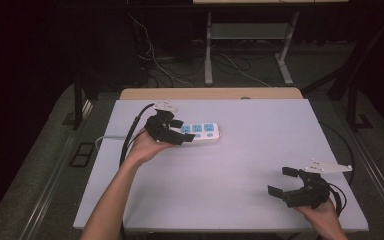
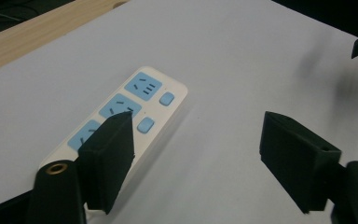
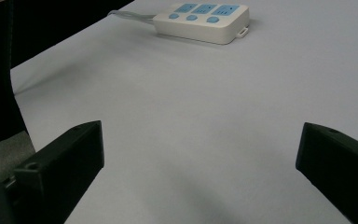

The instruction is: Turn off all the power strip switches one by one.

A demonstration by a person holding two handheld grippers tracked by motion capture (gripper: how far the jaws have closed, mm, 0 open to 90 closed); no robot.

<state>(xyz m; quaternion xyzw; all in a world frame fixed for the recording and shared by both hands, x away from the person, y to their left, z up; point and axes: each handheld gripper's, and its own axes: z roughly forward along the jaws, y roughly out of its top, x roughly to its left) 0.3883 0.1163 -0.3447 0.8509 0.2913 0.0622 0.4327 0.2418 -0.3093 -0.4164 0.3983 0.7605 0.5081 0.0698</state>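
Nearest me, my right gripper point(image 1: 285, 182) hovers over bare desk point(image 1: 240, 165), jaws spread wide and empty. Farther off, my left gripper point(image 1: 180, 131) is also wide open, holding nothing; the power strip point(image 1: 200, 133) lies under its left jaw, its long axis running ahead, so I judge left nearer.

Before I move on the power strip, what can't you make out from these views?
- Power strip: near end hidden behind the left tool's jaw, left gripper view.
- Its cord: runs off the table edge, right gripper view; plug end unseen.
- Switch positions: too small, high view.
- Dark smear at upper right, left gripper view: blurred.
- Right tool: open, empty.
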